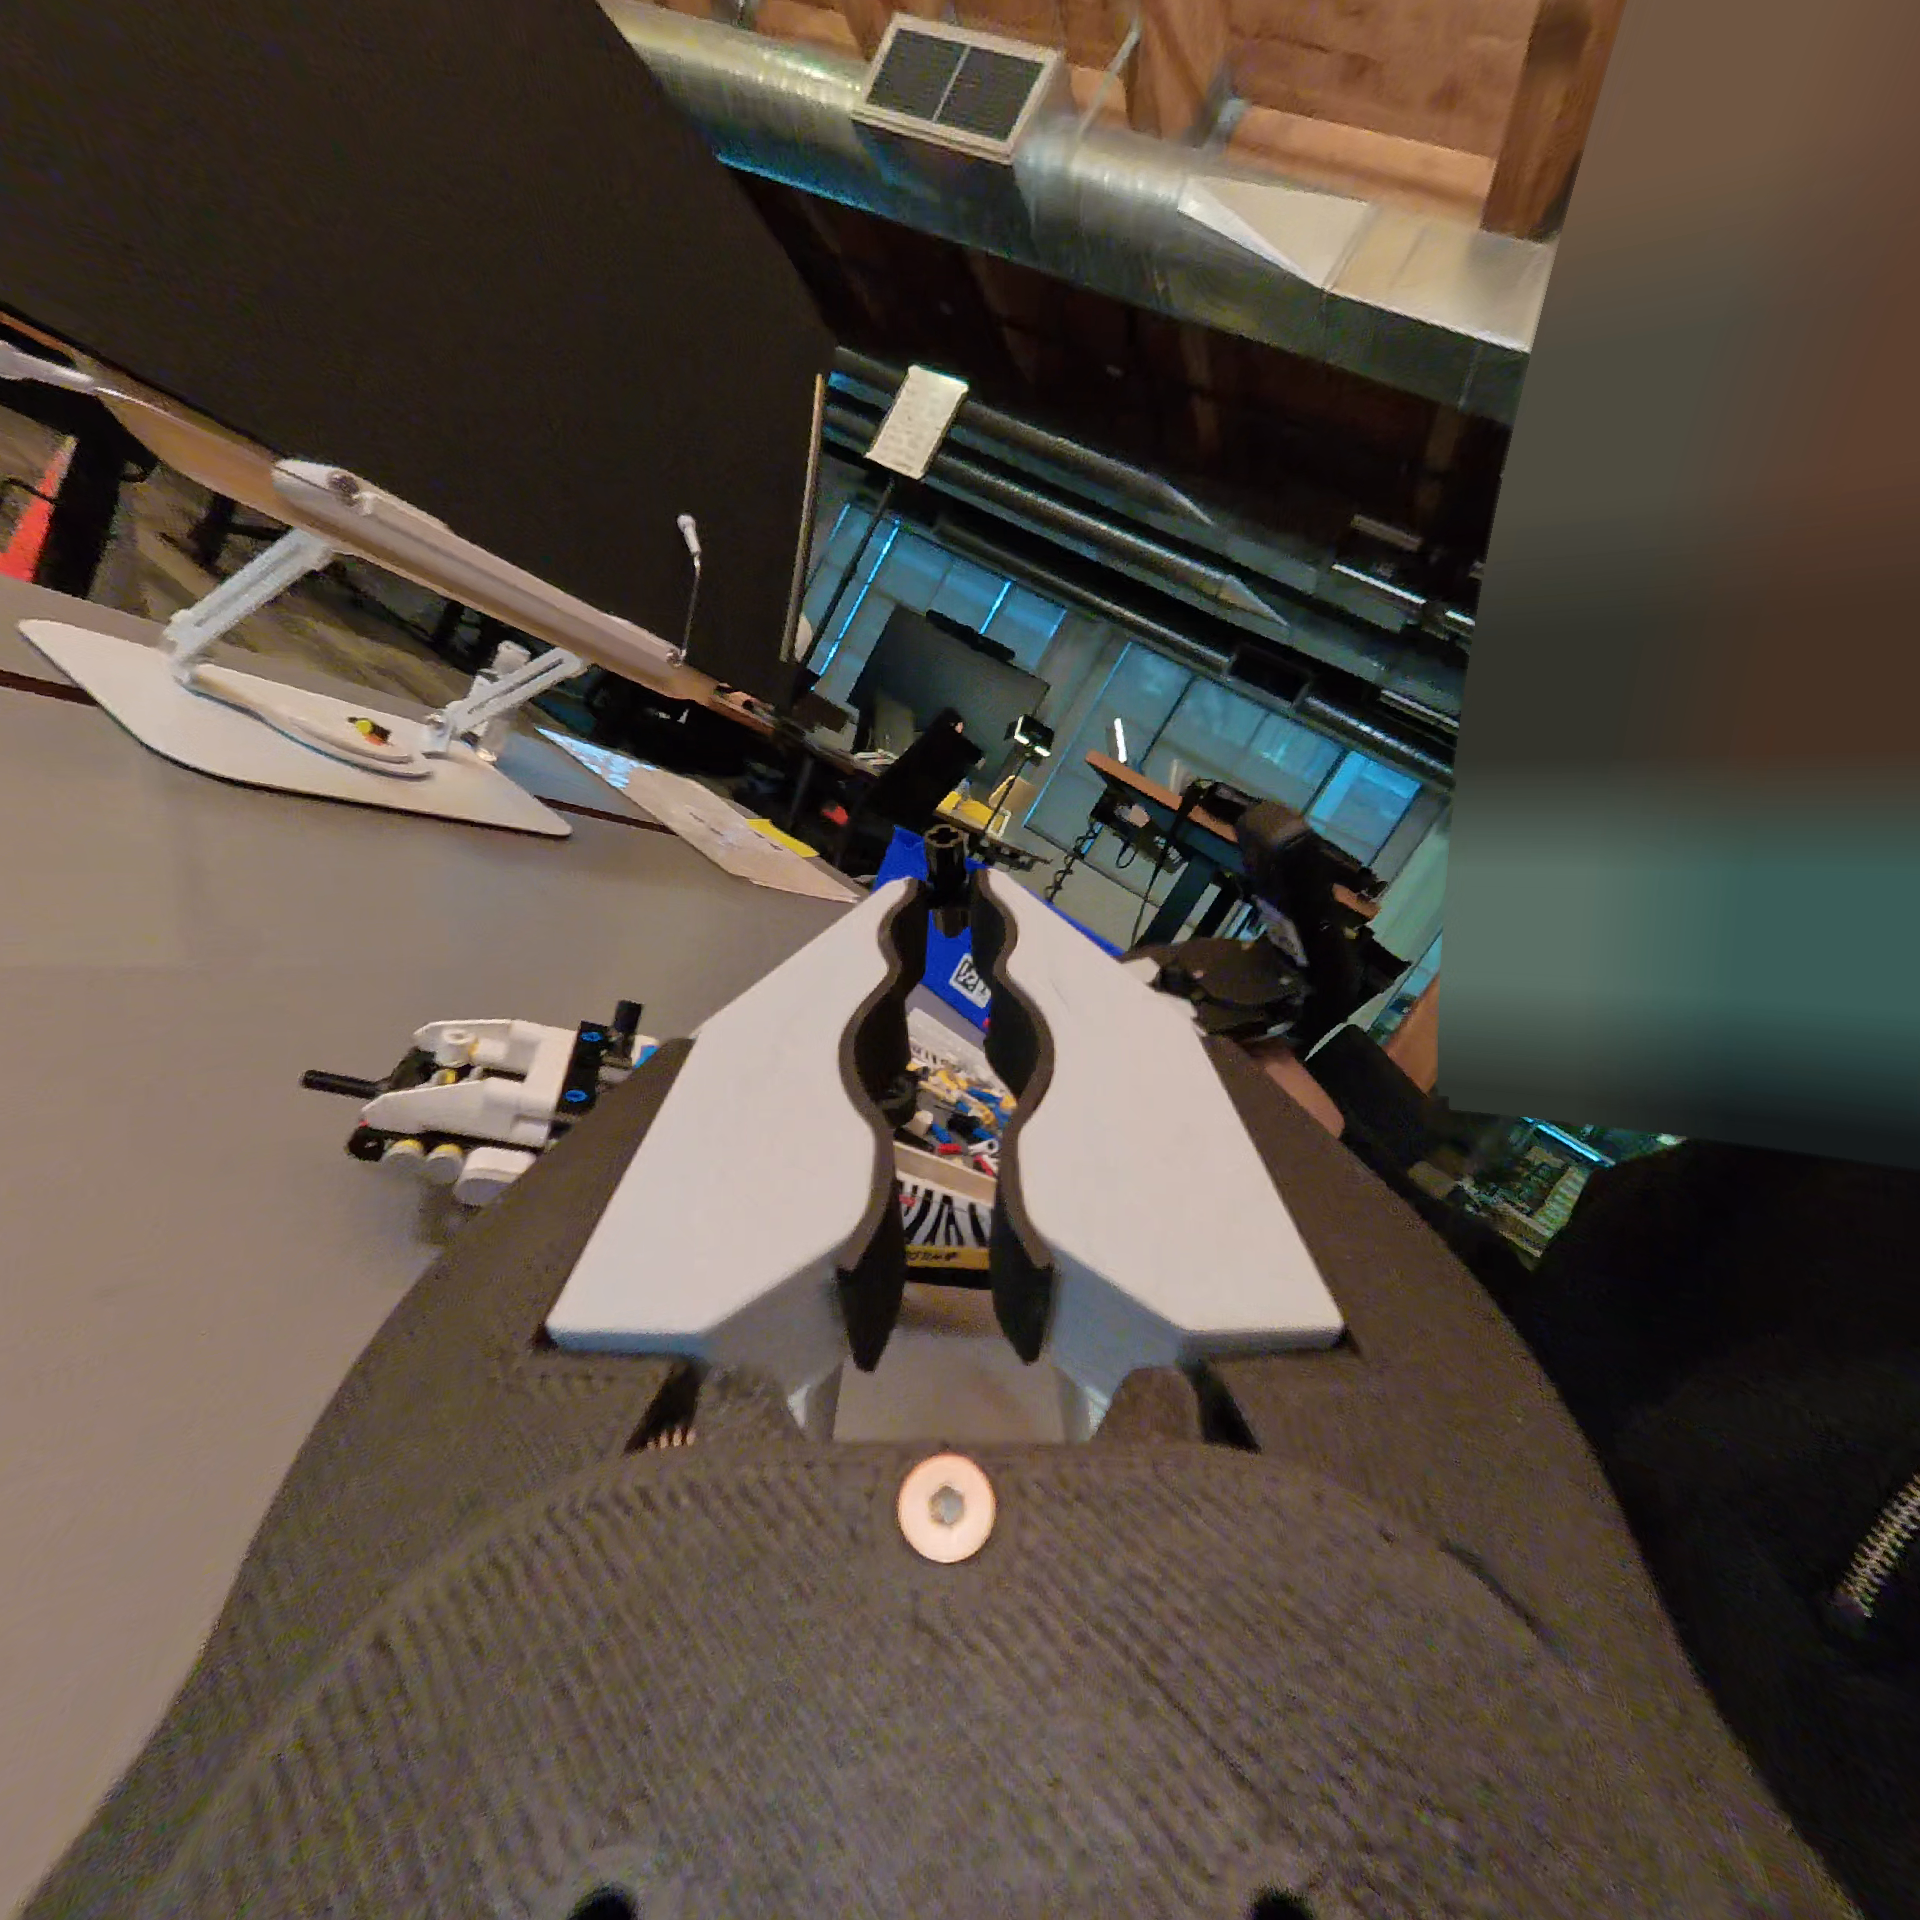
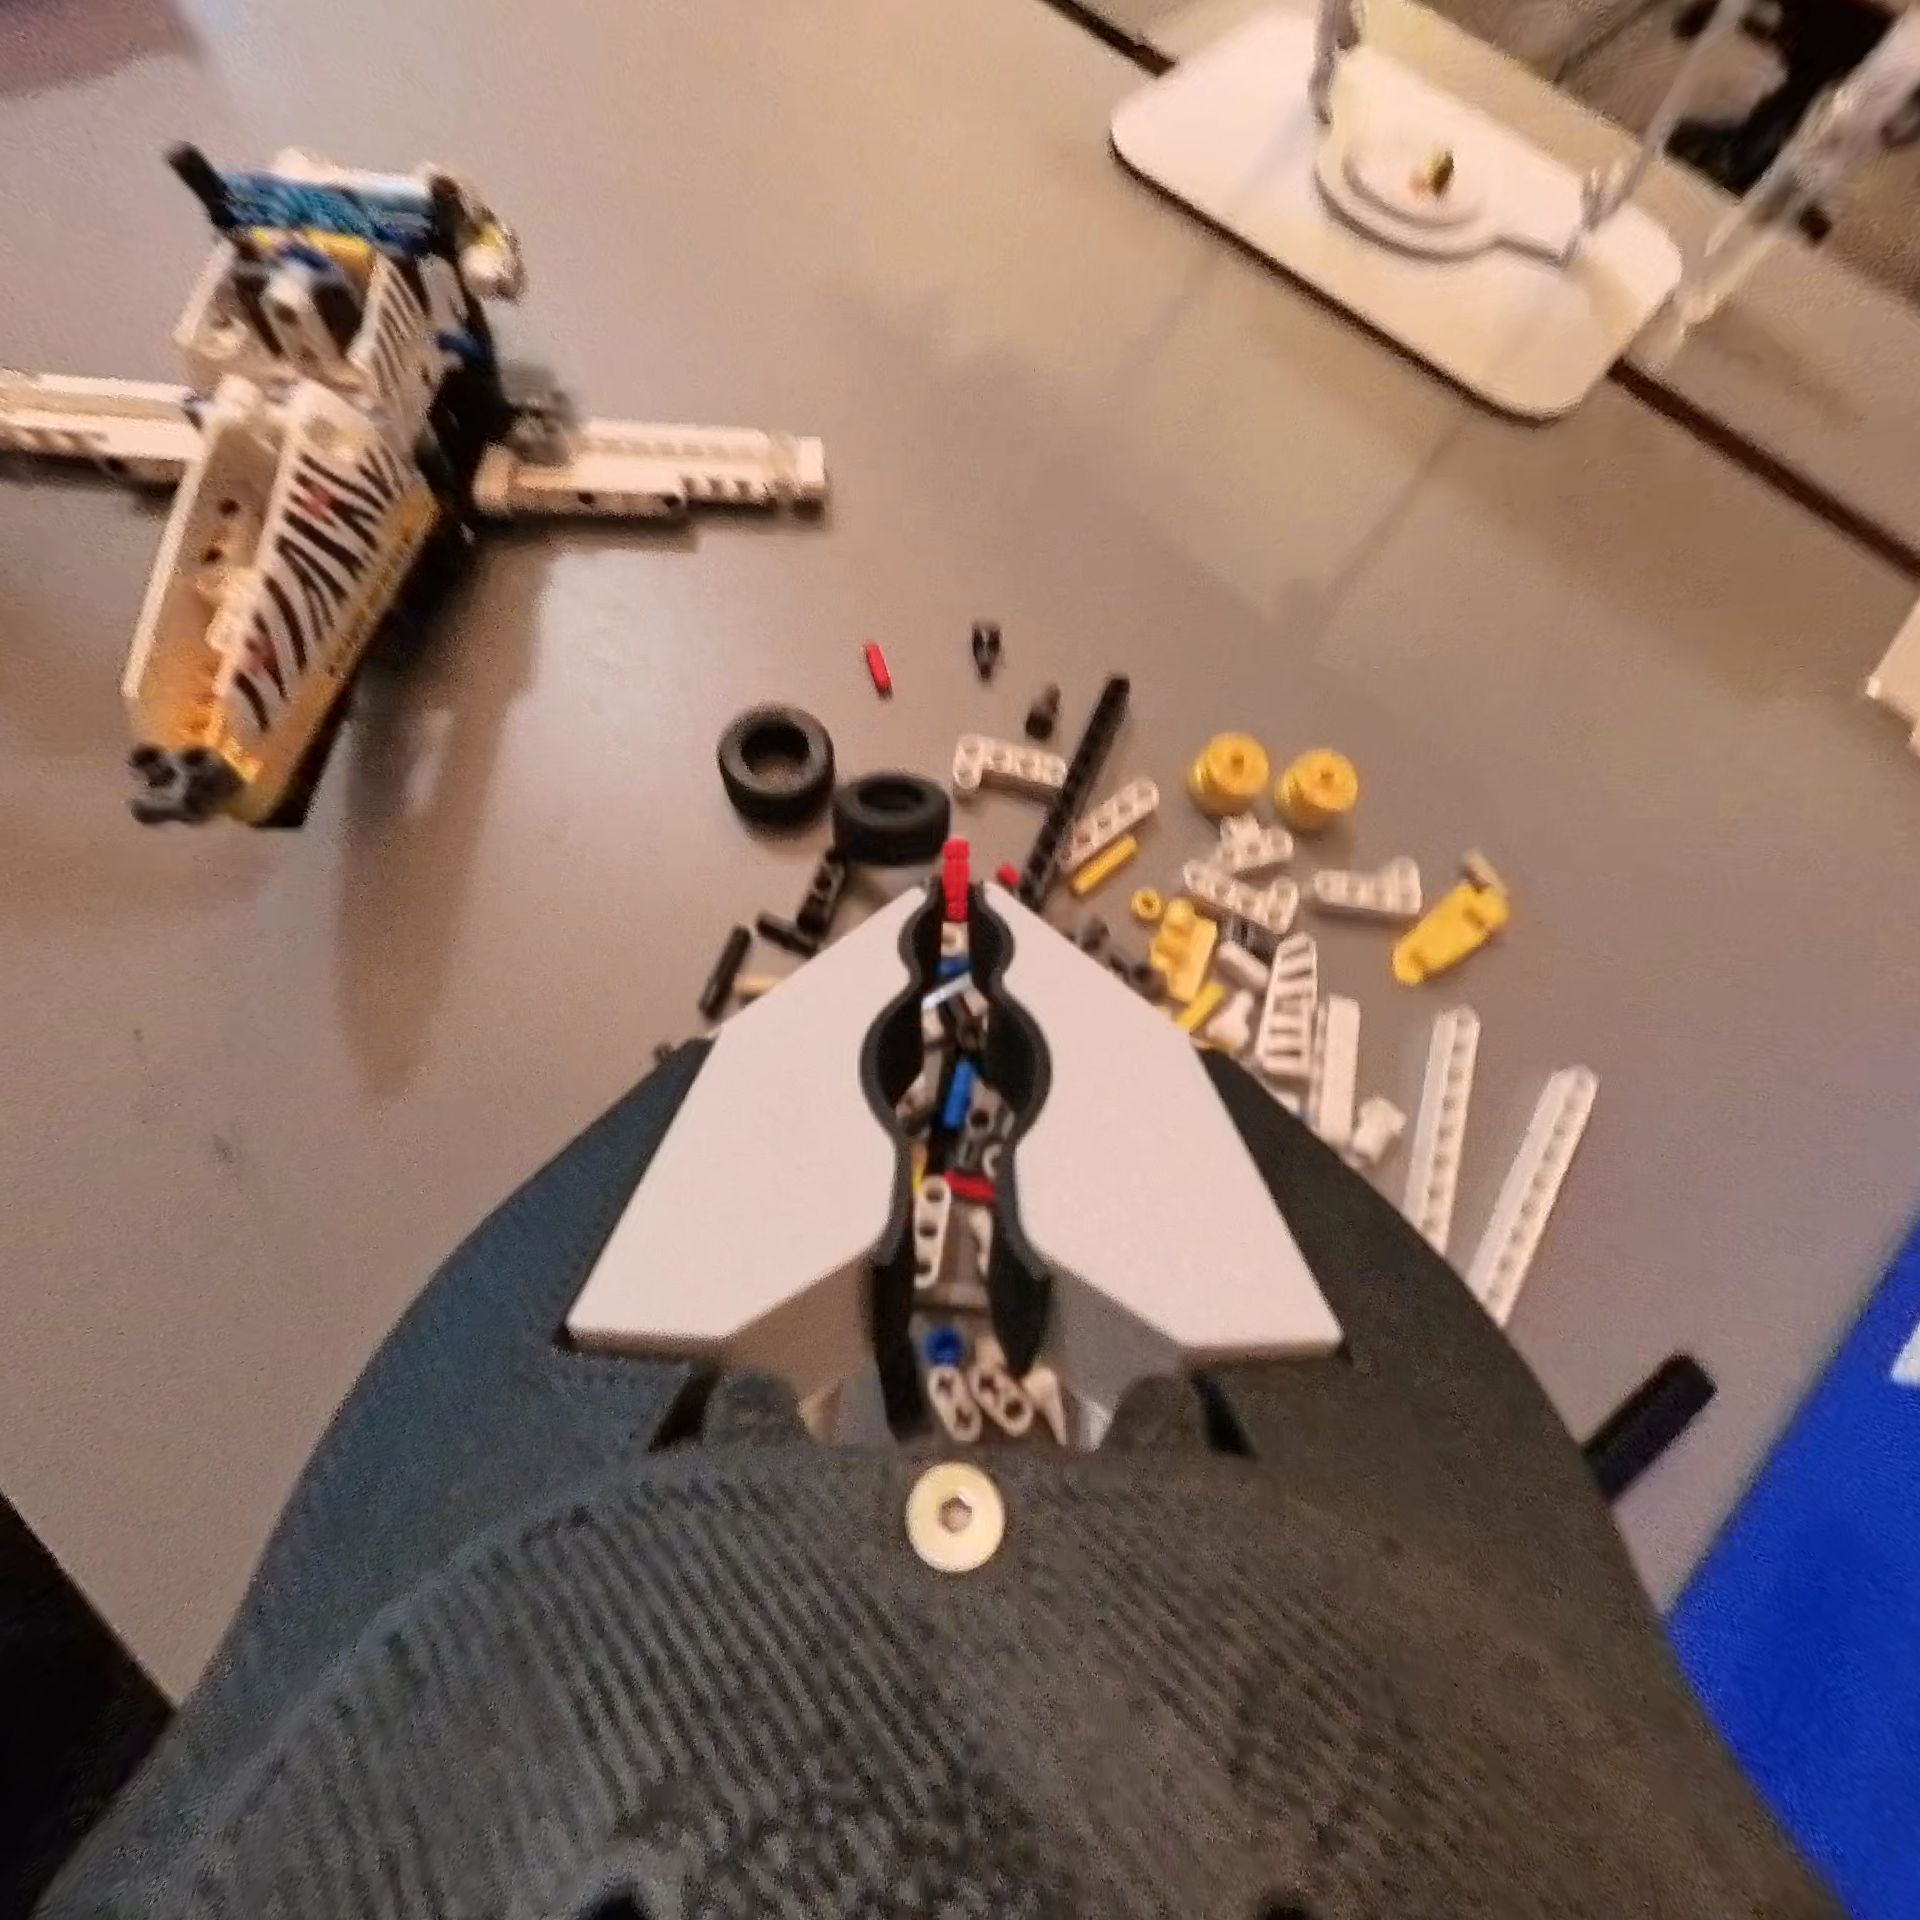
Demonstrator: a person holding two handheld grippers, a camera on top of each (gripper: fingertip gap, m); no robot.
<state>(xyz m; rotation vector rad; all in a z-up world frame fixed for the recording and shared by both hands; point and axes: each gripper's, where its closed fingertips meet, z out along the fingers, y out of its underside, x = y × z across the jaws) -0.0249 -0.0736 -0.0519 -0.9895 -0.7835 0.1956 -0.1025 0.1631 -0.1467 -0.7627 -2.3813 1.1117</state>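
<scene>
Left wrist view: the left gripper (image 1: 948, 883) is pinched on a small black peg (image 1: 943, 850), whose long way points up & out past the tips. The right gripper (image 2: 956, 899) is pinched on a thin red peg (image 2: 955, 878), its long way running out along the fingers. Both sit over the table (image 2: 1039, 499), w/ loose bricks (image 2: 1247, 894) & tires (image 2: 774, 769) just beyond the red peg. Holding each peg straight, w/o twisting, looks best.
</scene>
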